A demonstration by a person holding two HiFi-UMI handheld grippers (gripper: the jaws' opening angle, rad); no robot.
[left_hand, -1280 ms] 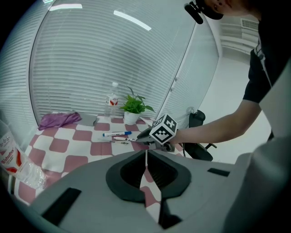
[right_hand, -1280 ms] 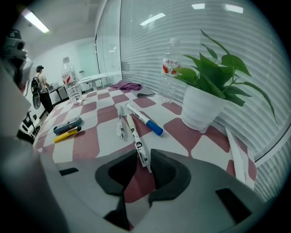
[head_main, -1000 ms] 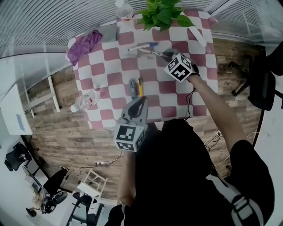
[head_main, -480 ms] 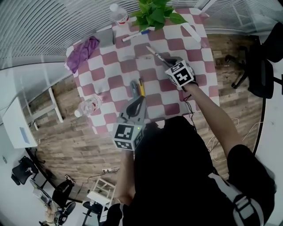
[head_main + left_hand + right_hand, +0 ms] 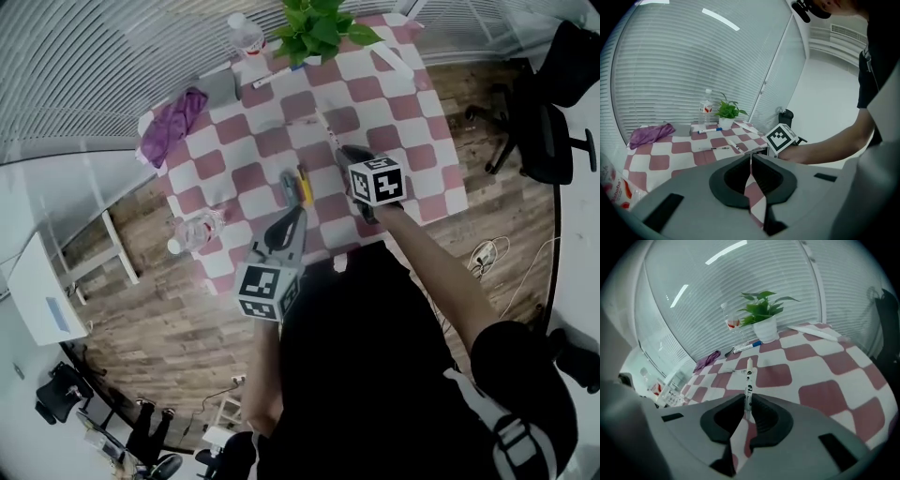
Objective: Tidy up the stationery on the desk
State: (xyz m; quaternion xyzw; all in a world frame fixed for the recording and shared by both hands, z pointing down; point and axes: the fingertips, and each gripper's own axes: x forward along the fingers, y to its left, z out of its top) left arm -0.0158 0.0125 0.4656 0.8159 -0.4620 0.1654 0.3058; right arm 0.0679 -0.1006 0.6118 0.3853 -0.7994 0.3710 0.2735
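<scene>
the right gripper (image 5: 748, 401) grasps a thin white pen (image 5: 749, 373) with small black prints. its jaws have just been closing, with the pen between them. the pen sticks out forward from the pads, over the checked table (image 5: 825, 394), and its back end is hidden between the pads. in the head view this pen is too thin to see well. the left gripper (image 5: 751, 157) is clenched with nothing in it, over the near edge of the table. just before it lie two pens (image 5: 296, 186), one yellow, the other hard to make out. a marker (image 5: 267, 77) lies far off, near the plant (image 5: 314, 23). a bottle (image 5: 614, 190) is cut off at the edge of the left gripper view.
</scene>
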